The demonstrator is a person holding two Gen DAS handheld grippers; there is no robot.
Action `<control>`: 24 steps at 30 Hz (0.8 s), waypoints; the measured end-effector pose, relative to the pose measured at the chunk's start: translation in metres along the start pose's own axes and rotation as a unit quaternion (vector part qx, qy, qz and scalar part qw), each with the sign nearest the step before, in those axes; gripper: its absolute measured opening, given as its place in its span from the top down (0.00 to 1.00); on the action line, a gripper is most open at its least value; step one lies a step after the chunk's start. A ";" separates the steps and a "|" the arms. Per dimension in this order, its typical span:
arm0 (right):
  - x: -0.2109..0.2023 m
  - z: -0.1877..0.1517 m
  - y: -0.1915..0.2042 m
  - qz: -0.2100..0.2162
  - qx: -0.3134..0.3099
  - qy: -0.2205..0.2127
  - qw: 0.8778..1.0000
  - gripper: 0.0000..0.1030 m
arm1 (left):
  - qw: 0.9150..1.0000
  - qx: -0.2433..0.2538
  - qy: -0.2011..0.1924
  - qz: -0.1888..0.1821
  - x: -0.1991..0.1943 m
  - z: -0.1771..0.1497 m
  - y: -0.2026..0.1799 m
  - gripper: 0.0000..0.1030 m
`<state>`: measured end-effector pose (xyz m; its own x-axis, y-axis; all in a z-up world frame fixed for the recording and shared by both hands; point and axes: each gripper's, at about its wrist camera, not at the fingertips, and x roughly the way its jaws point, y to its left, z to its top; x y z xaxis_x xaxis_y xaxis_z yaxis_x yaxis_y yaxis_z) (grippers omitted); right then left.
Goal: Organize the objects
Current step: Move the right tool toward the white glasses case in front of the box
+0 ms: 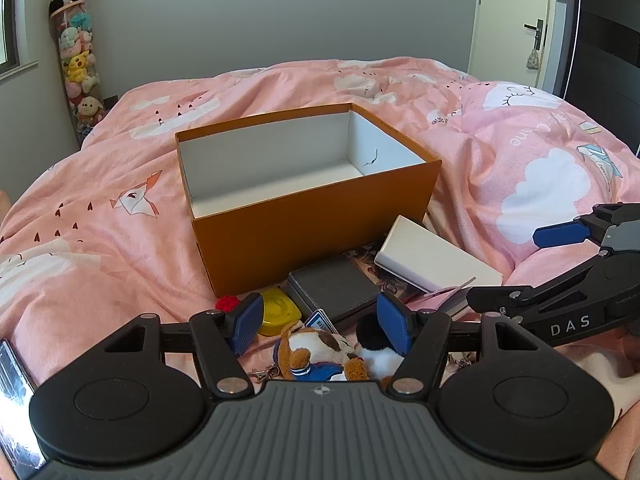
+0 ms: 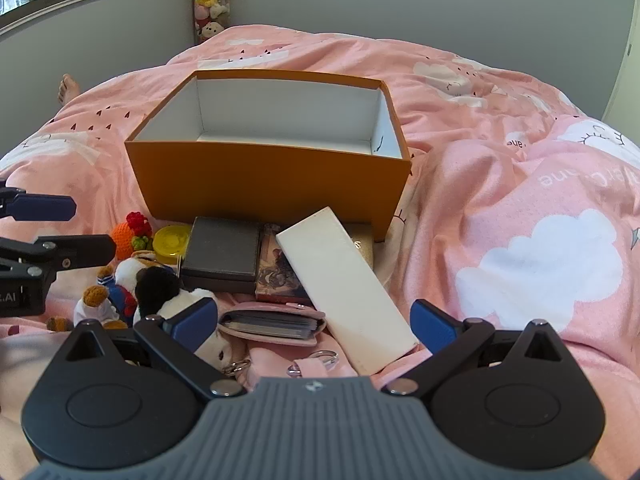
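An empty orange box (image 1: 316,236) (image 2: 264,176) with a white inside stands on the bed. In front of it lies a pile: a white flat box (image 1: 436,258) (image 2: 348,284), a dark grey case (image 1: 334,288) (image 2: 224,254), a yellow round tin (image 1: 278,310) (image 2: 173,242), a pink card holder (image 2: 272,324), a picture card (image 2: 278,272) and plush toys (image 1: 324,350) (image 2: 120,292). My left gripper (image 1: 320,320) is open, its fingers either side of the plush toys. My right gripper (image 2: 316,322) is open above the card holder and the white box.
The pink duvet (image 1: 100,208) (image 2: 520,208) covers the whole bed, humped on the right. An orange crocheted toy (image 2: 130,232) lies by the tin. A tube of plush toys (image 1: 78,64) stands in the far corner. A door (image 1: 516,20) is at the right.
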<state>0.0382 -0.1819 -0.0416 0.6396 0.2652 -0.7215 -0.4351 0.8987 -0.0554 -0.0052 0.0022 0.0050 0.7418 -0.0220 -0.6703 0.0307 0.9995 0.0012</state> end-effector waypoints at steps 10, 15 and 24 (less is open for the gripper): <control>-0.001 -0.001 0.001 0.000 -0.008 -0.001 1.000 0.01 | 1.000 -0.003 0.004 -0.003 0.002 0.000 0.001 0.27; 0.000 0.000 0.002 0.001 -0.010 0.002 1.000 0.01 | 1.000 -0.004 0.006 -0.005 0.003 0.000 0.002 0.27; 0.007 0.003 0.002 0.004 -0.018 0.016 1.000 0.01 | 1.000 -0.002 0.018 -0.013 0.012 0.003 0.002 0.27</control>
<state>0.0436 -0.1770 -0.0449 0.6152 0.2613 -0.7438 -0.4635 0.8831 -0.0731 0.0061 0.0034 -0.0007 0.7167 -0.0481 -0.6957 0.0472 0.9987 -0.0204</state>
